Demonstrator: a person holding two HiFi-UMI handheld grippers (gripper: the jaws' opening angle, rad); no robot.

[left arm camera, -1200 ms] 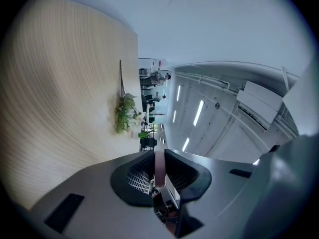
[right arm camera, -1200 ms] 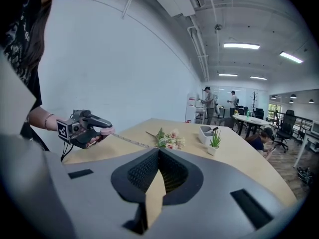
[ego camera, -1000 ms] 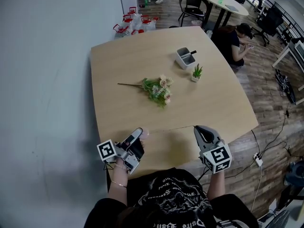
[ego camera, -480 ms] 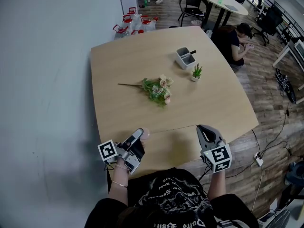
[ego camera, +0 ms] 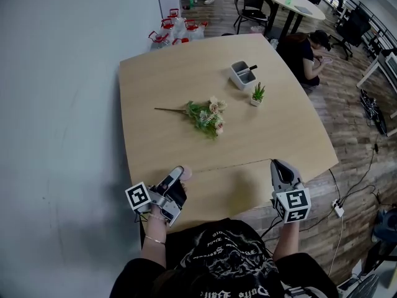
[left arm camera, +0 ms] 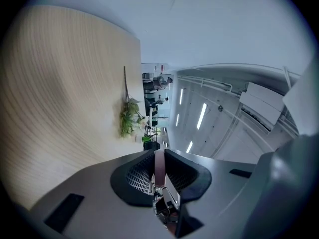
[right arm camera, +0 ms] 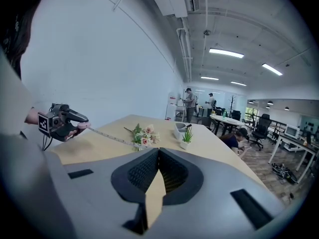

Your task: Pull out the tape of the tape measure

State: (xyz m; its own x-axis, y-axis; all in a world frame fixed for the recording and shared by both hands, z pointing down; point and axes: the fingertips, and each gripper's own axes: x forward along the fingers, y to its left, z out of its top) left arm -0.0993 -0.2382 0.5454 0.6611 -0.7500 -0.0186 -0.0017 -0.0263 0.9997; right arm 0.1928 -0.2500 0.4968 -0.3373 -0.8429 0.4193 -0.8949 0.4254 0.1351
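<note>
- Plainly, my left gripper (ego camera: pixel 178 174) clamps its jaws on the pink tape measure (left arm camera: pixel 159 167) at the near edge of the worktop (ego camera: pixel 186 92) — an anchor, I judge.
- My right gripper (ego camera: pixel 277 165) has its jaws pressed together on the tape (ego camera: pixel 229 167), which stretches between the two — pinching the tip lets me draw it out straight.

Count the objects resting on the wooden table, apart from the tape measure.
3: a flower bouquet mid-table, a grey organiser box toward the far edge, and a small potted plant beside that box. Nothing looks hidden.
</note>
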